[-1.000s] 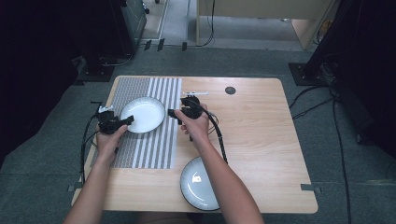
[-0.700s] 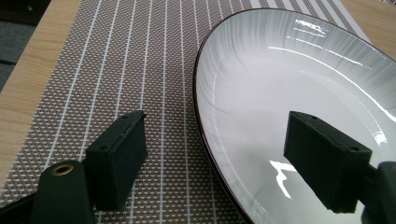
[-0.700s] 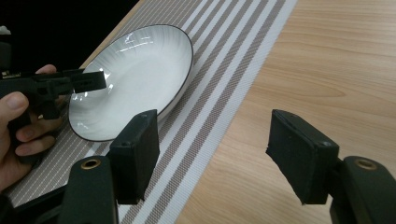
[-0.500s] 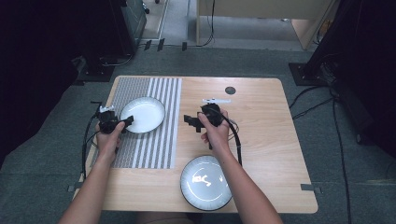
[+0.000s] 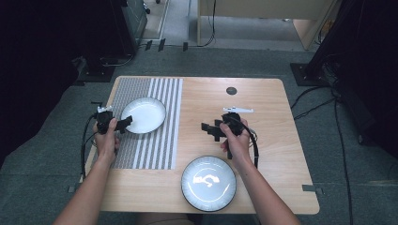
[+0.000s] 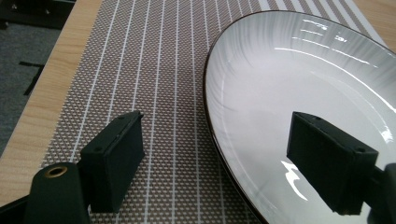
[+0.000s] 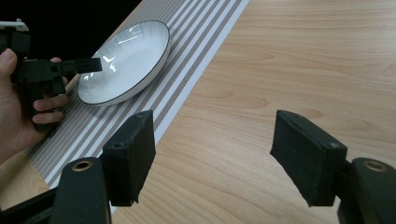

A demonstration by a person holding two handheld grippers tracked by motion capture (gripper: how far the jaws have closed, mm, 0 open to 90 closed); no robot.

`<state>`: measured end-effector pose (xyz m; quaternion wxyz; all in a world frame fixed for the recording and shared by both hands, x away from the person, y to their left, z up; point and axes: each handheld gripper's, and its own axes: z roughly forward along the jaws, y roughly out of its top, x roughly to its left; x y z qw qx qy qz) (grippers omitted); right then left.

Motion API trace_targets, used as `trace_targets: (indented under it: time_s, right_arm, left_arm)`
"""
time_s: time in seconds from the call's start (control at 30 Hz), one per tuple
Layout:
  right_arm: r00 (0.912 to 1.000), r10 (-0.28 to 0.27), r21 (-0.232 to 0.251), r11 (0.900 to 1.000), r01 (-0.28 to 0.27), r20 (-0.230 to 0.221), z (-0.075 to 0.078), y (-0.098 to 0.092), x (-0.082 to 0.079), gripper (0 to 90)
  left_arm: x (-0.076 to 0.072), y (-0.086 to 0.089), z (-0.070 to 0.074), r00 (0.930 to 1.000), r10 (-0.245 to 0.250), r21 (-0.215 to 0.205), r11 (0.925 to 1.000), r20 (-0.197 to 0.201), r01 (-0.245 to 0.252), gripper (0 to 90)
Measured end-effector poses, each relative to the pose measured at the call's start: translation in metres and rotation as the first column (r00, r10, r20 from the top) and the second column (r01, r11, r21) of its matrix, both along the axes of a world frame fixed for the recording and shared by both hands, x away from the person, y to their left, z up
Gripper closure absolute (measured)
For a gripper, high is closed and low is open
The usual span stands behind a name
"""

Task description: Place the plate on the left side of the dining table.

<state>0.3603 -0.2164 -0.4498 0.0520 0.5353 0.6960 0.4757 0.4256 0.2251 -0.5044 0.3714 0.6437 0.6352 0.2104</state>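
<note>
A white plate [image 5: 146,114] with a dark rim rests on the striped placemat [image 5: 159,140] at the table's left. My left gripper [image 5: 125,123] is open at the plate's left edge. In the left gripper view the plate's rim [image 6: 210,116] passes between its jaws, one over the mat and one over the plate's inside. My right gripper [image 5: 210,130] is open and empty over bare wood at mid-table, pointing left. Its own view looks past its jaws [image 7: 212,158] toward the white plate [image 7: 123,60] and the left gripper [image 7: 79,67]. A second, darker plate [image 5: 209,183] lies near the front edge.
The wooden table [image 5: 272,108] has a small dark round disc [image 5: 231,90] at the back. Cables trail from both grippers along the forearms. Dark equipment and floor cables surround the table on grey carpet.
My right gripper has drawn away from the white plate's right side, moving right to mid-table. The front plate is now uncovered. The left gripper has stayed at the plate's left edge.
</note>
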Motion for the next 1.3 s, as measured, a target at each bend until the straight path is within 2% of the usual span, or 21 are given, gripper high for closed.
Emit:
trace_targets:
  time_s: [0.2,0.23,0.3,0.4,0.43,0.5,0.53,0.63,0.67,0.83,0.9,0.93,0.97,1.0,1.1,1.3]
  right_arm:
    - [0.9999,0.007,0.005,1.0,-0.007,0.008,0.002,-0.015,-0.01,29.9]
    - [0.9999,0.01,0.005,1.0,-0.011,0.014,0.003,-0.021,-0.014,29.7]
    - [0.9997,0.013,0.008,1.0,-0.013,0.019,0.003,-0.026,-0.019,29.5]
    - [0.9997,0.011,0.014,1.0,-0.012,0.022,0.005,-0.031,-0.023,29.3]
    - [0.9996,0.008,0.012,1.0,-0.008,0.026,0.006,-0.037,-0.029,28.9]
    - [0.9996,0.007,0.013,1.0,-0.007,0.029,0.006,-0.04,-0.031,28.7]
    - [0.9995,0.003,0.006,1.0,-0.003,0.03,0.006,-0.047,-0.036,28.5]
    - [0.9996,-0.005,0.006,1.0,0.004,0.028,0.005,-0.054,-0.041,28.0]
    - [0.9994,-0.017,0.005,1.0,0.017,0.03,0.004,-0.061,-0.046,27.8]
    - [0.9981,-0.053,0.011,0.999,0.053,0.029,0.001,-0.083,-0.057,27.6]
    - [0.9972,-0.068,0.006,0.998,0.068,0.03,0.0,-0.091,-0.061,27.5]
    - [0.9969,-0.074,0.009,0.997,0.073,0.029,0.0,-0.094,-0.062,27.5]
    - [0.9961,-0.084,0.006,0.996,0.084,0.027,-0.001,-0.099,-0.065,27.5]
    - [0.9955,-0.092,0.006,0.996,0.092,0.026,-0.001,-0.103,-0.067,27.5]
    - [0.9938,-0.11,0.006,0.994,0.11,0.015,-0.005,-0.112,-0.073,27.4]
    - [0.99,-0.141,0.001,0.99,0.141,0.003,-0.012,-0.125,-0.085,27.2]
  left_arm:
    - [-0.011,-0.006,0.012,0.9995,-0.012,-0.02,0.9997,0.03,0.012,17.5]
    - [-0.019,-0.011,0.017,0.9986,-0.019,-0.015,0.9997,0.05,0.02,17.5]
    - [-0.026,-0.016,0.021,0.9976,-0.024,-0.016,0.9996,0.065,0.025,17.2]
    - [-0.034,-0.019,0.025,0.9967,-0.027,-0.013,0.9995,0.077,0.028,17.1]
    - [-0.042,-0.022,0.028,0.9955,-0.035,-0.013,0.9993,0.088,0.036,17.1]
    - [-0.045,-0.024,0.029,0.9948,-0.039,-0.009,0.9992,0.094,0.04,16.9]
    - [-0.053,-0.027,0.031,0.9941,-0.043,-0.004,0.999,0.1,0.043,16.9]
    - [-0.061,-0.029,0.032,0.9932,-0.048,0.002,0.9989,0.106,0.048,16.8]
    - [-0.069,-0.031,0.032,0.9923,-0.057,0.009,0.9983,0.11,0.057,16.8]
    - [-0.09,-0.034,0.032,0.9893,-0.074,0.023,0.9971,0.126,0.072,16.6]
    - [-0.094,-0.033,0.033,0.9888,-0.077,0.02,0.997,0.128,0.075,16.6]
    - [-0.103,-0.032,0.033,0.9882,-0.077,0.01,0.997,0.132,0.076,16.6]
    - [-0.103,-0.032,0.033,0.9882,-0.077,0.01,0.997,0.132,0.076,16.6]
    - [-0.112,-0.032,0.034,0.9875,-0.079,0.02,0.9969,0.137,0.077,16.6]
    - [-0.126,-0.032,0.034,0.9861,-0.093,0.036,0.9954,0.138,0.088,16.5]
    - [-0.15,-0.024,0.031,0.986,-0.092,0.028,0.9956,0.139,0.089,16.1]
